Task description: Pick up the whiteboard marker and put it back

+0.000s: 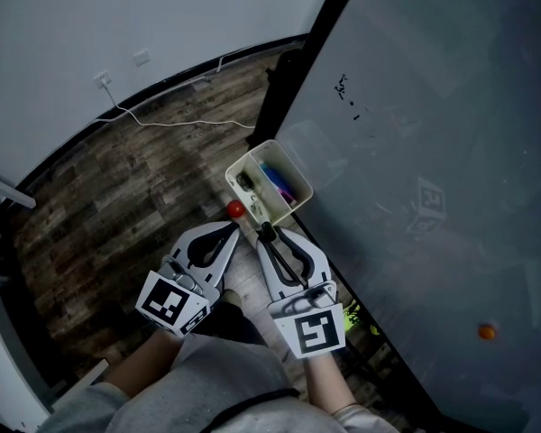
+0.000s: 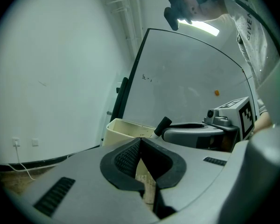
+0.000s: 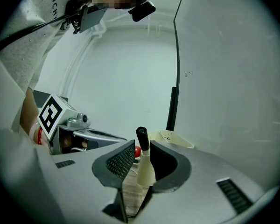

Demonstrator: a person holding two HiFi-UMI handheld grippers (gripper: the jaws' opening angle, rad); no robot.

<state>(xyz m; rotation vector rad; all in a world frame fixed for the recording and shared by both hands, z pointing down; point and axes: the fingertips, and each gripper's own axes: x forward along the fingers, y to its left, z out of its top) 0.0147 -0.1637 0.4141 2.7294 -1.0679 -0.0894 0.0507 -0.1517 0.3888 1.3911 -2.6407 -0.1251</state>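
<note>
- Your right hand-held gripper (image 3: 142, 147) is pinching the whiteboard marker (image 3: 144, 164), with its jaws pressing on the white barrel from both sides.
- The marker's long axis is running along the jaws. In the right gripper view it is standing almost upright, leaning a little left. Its black cap is uppermost and poking out past the fingertips.
- That capped end is pointing at the cream tray (image 1: 249, 157) and hovering just beside the tray's near wall. Whether it is touching the wall, you cannot tell.
- Your left hand-held gripper (image 2: 140, 141) is empty, its jaws pressed together. It is sitting beside the right one, just short of the tray's near left corner.
- A small red round thing (image 1: 236, 209) is showing just beside that corner of the tray, between the tray and the left jaw tips. What it is stays unclear.
- The tray is holding blue and pink pens.
- The tray is sitting against the black frame of the whiteboard (image 1: 433, 106). The board is carrying a few small black marks above the tray and an orange dot (image 1: 487, 332) well away from it.
- On the tray's other side, a dark wood-plank floor (image 1: 117, 215) is running out to a white wall (image 1: 90, 16).
- A thin white cable (image 1: 180, 123) is trailing across the planks from a wall socket towards the board's frame above the tray.
</note>
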